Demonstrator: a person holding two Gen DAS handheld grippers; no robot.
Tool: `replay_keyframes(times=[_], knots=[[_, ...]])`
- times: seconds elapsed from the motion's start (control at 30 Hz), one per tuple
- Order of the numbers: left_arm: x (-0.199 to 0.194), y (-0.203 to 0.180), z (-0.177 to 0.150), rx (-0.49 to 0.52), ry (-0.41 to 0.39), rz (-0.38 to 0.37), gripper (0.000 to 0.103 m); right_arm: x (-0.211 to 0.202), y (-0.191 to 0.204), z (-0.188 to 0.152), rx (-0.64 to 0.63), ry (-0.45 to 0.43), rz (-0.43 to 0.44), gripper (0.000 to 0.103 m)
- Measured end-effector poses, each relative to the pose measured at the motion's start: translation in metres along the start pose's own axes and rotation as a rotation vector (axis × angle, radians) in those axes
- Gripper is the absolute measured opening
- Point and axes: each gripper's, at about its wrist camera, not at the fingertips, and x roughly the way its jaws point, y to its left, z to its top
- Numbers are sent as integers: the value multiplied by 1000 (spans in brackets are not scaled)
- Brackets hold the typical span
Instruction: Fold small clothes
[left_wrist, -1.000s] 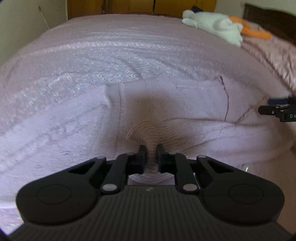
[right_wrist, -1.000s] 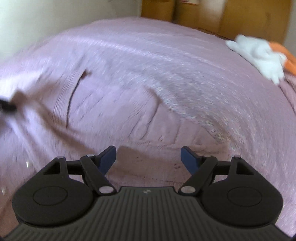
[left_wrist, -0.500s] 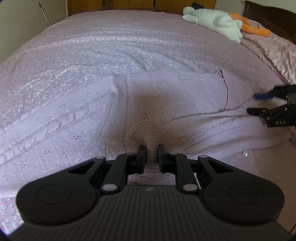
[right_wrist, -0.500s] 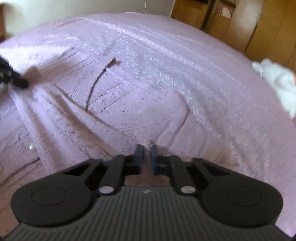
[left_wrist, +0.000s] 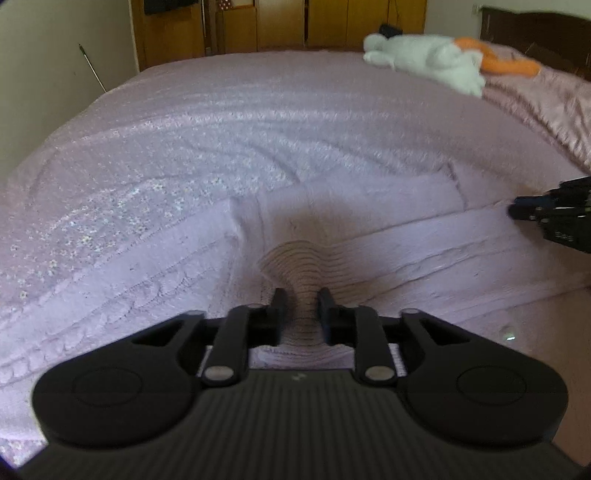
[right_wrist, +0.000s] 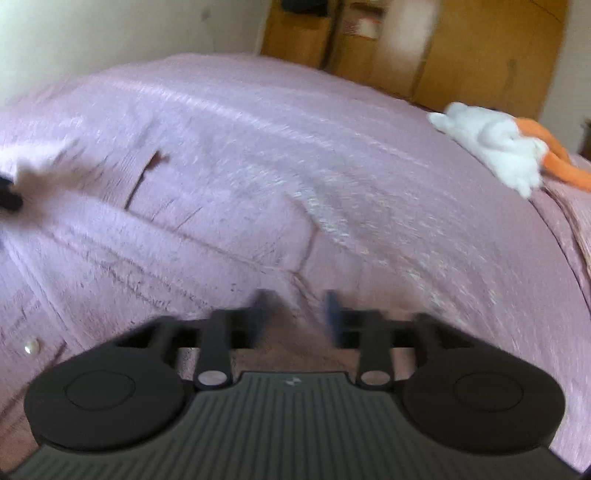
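Left gripper pinching pink sweater near hem, right gripper slightly spread over right edge, open bedspread beyond.

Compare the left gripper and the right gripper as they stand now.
The left gripper is shut on the ribbed hem of the pale pink knitted cardigan, cloth bunched between its fingers; the right gripper has a gap between its fingers with nothing clamped in it. The left one's fingers look black and sharp; the right one's look blue and blurred. Both sit low at the cardigan's near edge.
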Motion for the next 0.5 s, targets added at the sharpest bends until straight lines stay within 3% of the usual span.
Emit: replay_keyframes(times=[0.07, 0.2, 0.3, 0.4, 0.43, 0.5], knots=[[4, 4, -2, -5, -2, 39, 36, -20, -10, -8, 87, -37, -20, 83], [9, 16, -6, -47, 14, 6, 38, -50, -16, -33, 178, -24, -75, 83], [14, 6, -8, 47, 15, 93, 38, -65, -23, -60, 275, -3, -69, 84], [16, 3, -8, 49, 9, 140, 38, -56, -26, -93, 325, 62, -82, 88], [16, 2, -8, 51, 8, 155, 38, -57, -26, -100, 336, 21, -75, 89], [18, 1, -6, 61, 12, 163, 38, -61, -28, -99, 367, 28, -73, 89]])
